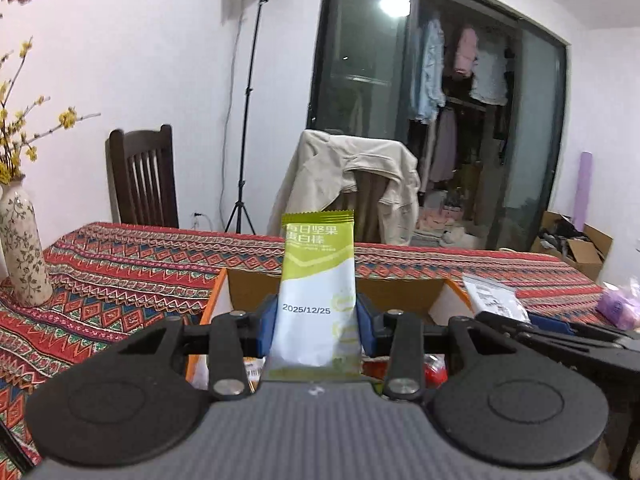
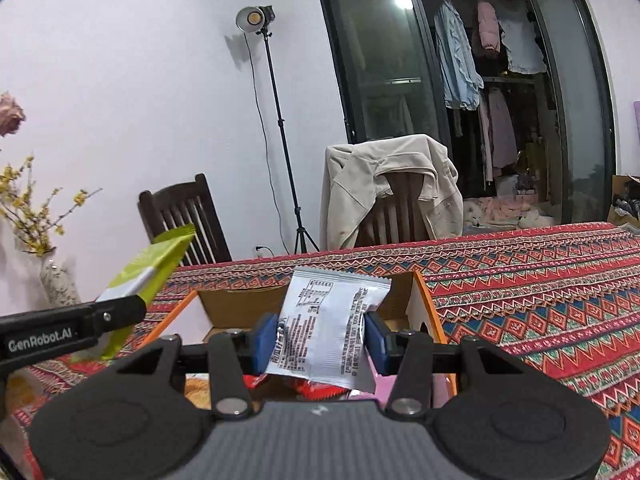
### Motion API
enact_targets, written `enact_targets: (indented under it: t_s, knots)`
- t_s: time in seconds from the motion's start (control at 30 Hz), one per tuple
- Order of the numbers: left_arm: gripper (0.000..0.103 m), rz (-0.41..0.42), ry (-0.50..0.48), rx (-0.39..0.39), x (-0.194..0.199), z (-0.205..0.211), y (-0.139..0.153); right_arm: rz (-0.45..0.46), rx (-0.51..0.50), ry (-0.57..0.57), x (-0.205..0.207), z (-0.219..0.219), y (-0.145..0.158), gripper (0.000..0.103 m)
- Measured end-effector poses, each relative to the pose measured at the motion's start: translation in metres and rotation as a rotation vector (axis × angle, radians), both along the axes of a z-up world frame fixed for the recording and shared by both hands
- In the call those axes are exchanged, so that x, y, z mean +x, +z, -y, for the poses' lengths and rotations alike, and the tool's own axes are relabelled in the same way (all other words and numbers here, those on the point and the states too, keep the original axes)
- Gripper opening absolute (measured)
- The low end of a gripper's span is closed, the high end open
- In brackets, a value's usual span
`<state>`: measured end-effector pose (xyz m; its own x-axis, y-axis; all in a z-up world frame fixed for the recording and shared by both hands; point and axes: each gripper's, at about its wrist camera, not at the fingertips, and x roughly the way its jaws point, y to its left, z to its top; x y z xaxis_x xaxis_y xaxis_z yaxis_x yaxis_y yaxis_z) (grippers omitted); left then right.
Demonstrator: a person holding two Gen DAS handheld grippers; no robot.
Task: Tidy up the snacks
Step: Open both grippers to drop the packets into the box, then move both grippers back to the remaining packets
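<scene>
My left gripper (image 1: 317, 322) is shut on a green and white snack bar packet (image 1: 318, 292), held upright above an open cardboard box with orange flaps (image 1: 256, 280). In the right wrist view, my right gripper (image 2: 322, 338) is shut on a silver snack packet (image 2: 328, 324) with black print, also over the box (image 2: 416, 300). The left gripper's arm (image 2: 60, 330) and its green packet (image 2: 154, 266) show at the left of the right wrist view. The silver packet (image 1: 496, 298) and the right gripper's arm (image 1: 560, 334) appear at the right of the left wrist view. Red wrappers (image 2: 316, 390) lie inside the box.
The table wears a red patterned cloth (image 2: 540, 292). A patterned vase (image 1: 22, 248) with yellow flowers stands at the left. Two wooden chairs (image 1: 142, 178) are behind the table, one draped with a beige jacket (image 1: 352, 176). A purple bag (image 1: 620, 304) lies at the right edge.
</scene>
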<state>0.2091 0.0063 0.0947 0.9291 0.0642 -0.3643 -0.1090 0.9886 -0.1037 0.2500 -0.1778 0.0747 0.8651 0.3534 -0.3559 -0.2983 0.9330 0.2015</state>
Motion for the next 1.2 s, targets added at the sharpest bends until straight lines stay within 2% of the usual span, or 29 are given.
enact_targets:
  t_s: [0.17,0.3,0.43,0.5,0.63,0.67,0.7,0.73,0.8,0.9,0.97,1.2]
  knots:
    - [0.041,-0.028,0.061,-0.027,0.034,-0.019,-0.020,-0.013,0.004,-0.019,0.034,-0.009,-0.014,0.046]
    - [0.041,-0.073,0.080,-0.005,0.052,-0.029,-0.043,-0.007,0.000,-0.016,0.048,-0.015,-0.032,0.046]
    - [0.041,-0.101,0.069,-0.016,0.058,-0.032,-0.052,-0.041,-0.015,0.013,0.054,-0.017,-0.045,0.046]
    - [0.035,-0.104,0.064,-0.005,0.057,-0.029,-0.056,-0.055,-0.037,0.015,0.055,-0.020,-0.050,0.047]
    - [0.037,-0.101,0.059,0.008,0.055,-0.026,-0.061,-0.060,-0.058,0.015,0.053,-0.024,-0.055,0.047]
    - [0.038,-0.097,0.056,0.007,0.054,-0.025,-0.061,-0.060,-0.057,0.015,0.052,-0.024,-0.056,0.050]
    - [0.049,-0.093,0.050,0.002,0.052,-0.024,-0.061,-0.059,-0.057,0.014,0.051,-0.023,-0.056,0.053]
    - [0.067,-0.084,0.049,-0.004,0.050,-0.025,-0.060,-0.061,-0.055,0.016,0.050,-0.022,-0.056,0.057]
    - [0.088,-0.056,0.065,-0.007,0.045,-0.025,-0.058,-0.055,-0.050,0.012,0.048,-0.020,-0.056,0.086]
    - [0.103,-0.015,0.081,-0.025,0.036,-0.028,-0.052,-0.040,-0.057,0.011,0.042,-0.020,-0.054,0.096]
    - [0.103,0.001,0.096,-0.036,0.031,-0.030,-0.050,-0.040,-0.067,0.004,0.040,-0.021,-0.055,0.102]
    - [0.103,0.010,0.100,-0.041,0.025,-0.029,-0.043,-0.024,-0.064,-0.007,0.034,-0.016,-0.053,0.103]
